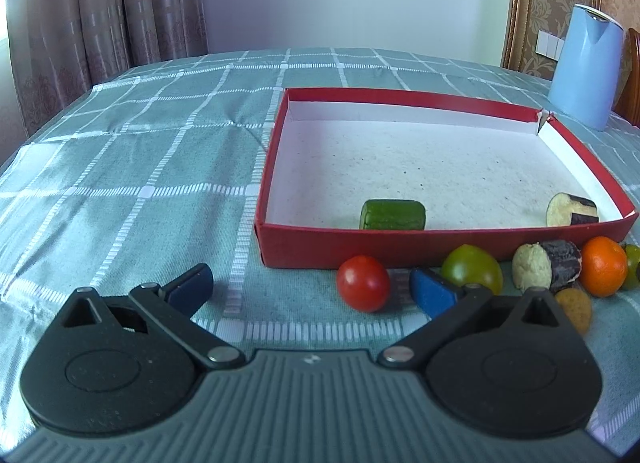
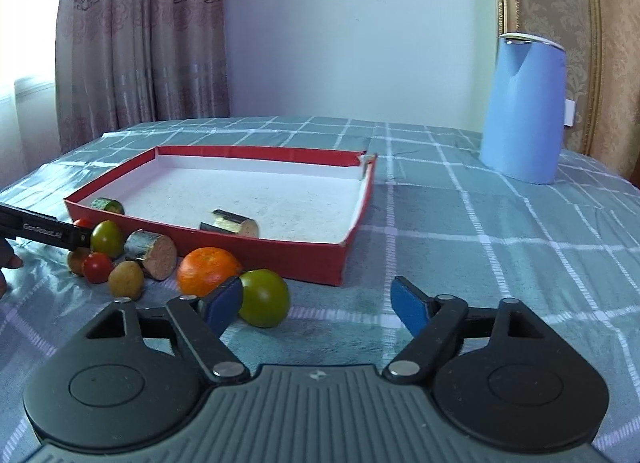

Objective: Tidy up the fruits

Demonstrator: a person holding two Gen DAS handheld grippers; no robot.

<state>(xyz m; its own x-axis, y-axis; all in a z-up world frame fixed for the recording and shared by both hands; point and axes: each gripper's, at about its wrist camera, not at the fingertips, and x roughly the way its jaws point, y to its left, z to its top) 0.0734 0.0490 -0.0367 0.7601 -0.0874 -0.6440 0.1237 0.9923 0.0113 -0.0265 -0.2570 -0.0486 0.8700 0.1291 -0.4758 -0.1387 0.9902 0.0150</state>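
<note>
A shallow red box (image 1: 400, 249) (image 2: 256, 255) with a white floor holds a cucumber piece (image 1: 392, 215) (image 2: 107, 205) and an eggplant piece (image 1: 572, 210) (image 2: 236, 223). In front of it on the cloth lie a red tomato (image 1: 363, 283), a green tomato (image 1: 472, 268) (image 2: 105, 238), an eggplant piece (image 1: 548, 266) (image 2: 154, 252), an orange (image 1: 603, 266) (image 2: 206, 269), a brown fruit (image 1: 575, 309) (image 2: 126, 278), a small red tomato (image 2: 97, 267) and a second green tomato (image 2: 266, 297). My left gripper (image 1: 310, 287) is open, the red tomato between its fingers. My right gripper (image 2: 318, 305) is open, the second green tomato just inside its left finger.
A blue kettle (image 1: 586, 67) (image 2: 522, 109) stands at the back right of the table. A green checked cloth (image 1: 140, 167) (image 2: 500, 223) covers the table. Curtains hang behind on the left. The left gripper's arm (image 2: 40, 229) shows at the right wrist view's left edge.
</note>
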